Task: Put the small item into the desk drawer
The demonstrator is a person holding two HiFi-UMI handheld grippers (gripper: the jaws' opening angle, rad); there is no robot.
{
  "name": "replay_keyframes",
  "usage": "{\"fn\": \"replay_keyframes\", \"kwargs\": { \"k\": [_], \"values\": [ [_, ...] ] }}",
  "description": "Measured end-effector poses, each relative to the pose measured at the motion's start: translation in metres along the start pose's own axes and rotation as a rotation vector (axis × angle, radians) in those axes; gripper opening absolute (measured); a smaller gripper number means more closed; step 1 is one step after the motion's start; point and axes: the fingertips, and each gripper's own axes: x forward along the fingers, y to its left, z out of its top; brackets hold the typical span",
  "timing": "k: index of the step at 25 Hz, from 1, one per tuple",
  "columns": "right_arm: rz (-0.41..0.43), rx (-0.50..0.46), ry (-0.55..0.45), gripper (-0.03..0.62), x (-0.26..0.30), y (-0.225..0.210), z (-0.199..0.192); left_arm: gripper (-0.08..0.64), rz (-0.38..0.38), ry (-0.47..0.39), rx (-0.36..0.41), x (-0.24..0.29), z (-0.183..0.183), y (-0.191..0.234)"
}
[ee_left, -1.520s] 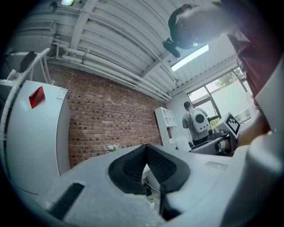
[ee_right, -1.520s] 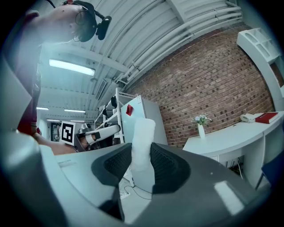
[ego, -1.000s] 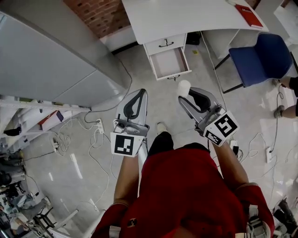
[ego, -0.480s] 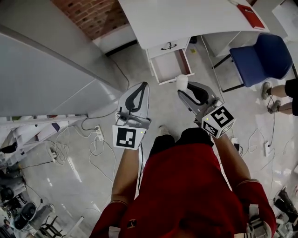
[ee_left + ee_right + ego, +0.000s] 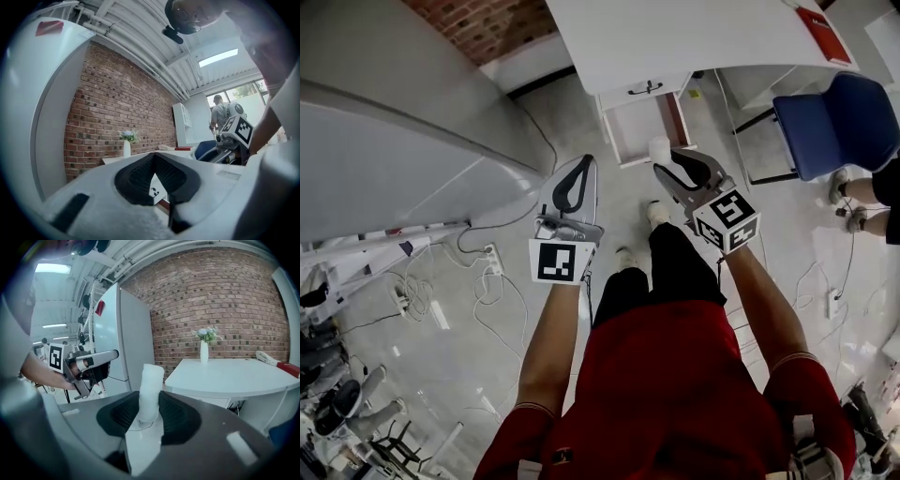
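A: How does the left grey two-jaw gripper (image 5: 581, 164) stand?
B: Held out level ahead of the body on the left forearm (image 5: 551, 349), with its jaws together and nothing in them.
A: And the right grey two-jaw gripper (image 5: 667, 164)?
B: Tilted downward, right forearm (image 5: 766, 309) stretched forward — jaws clamped on a small white cylinder (image 5: 149, 392).

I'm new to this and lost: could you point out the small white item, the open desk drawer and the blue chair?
small white item (image 5: 149, 394): right gripper view, its middle, between the jaws.
open desk drawer (image 5: 637, 127): head view, its bare inside floor.
blue chair (image 5: 839, 117): head view, its seat.
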Motion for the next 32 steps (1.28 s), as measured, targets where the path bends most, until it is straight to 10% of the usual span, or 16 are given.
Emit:
{"fn": "replay_keyframes", "kwargs": {
  "k": [32],
  "values": [
    [0.142, 0.024, 0.392, 0.146, 0.222, -0.168, -0.228, 0.006, 0.101, 0.293, -0.069, 0.147, -0.262, 0.052]
  ]
}}
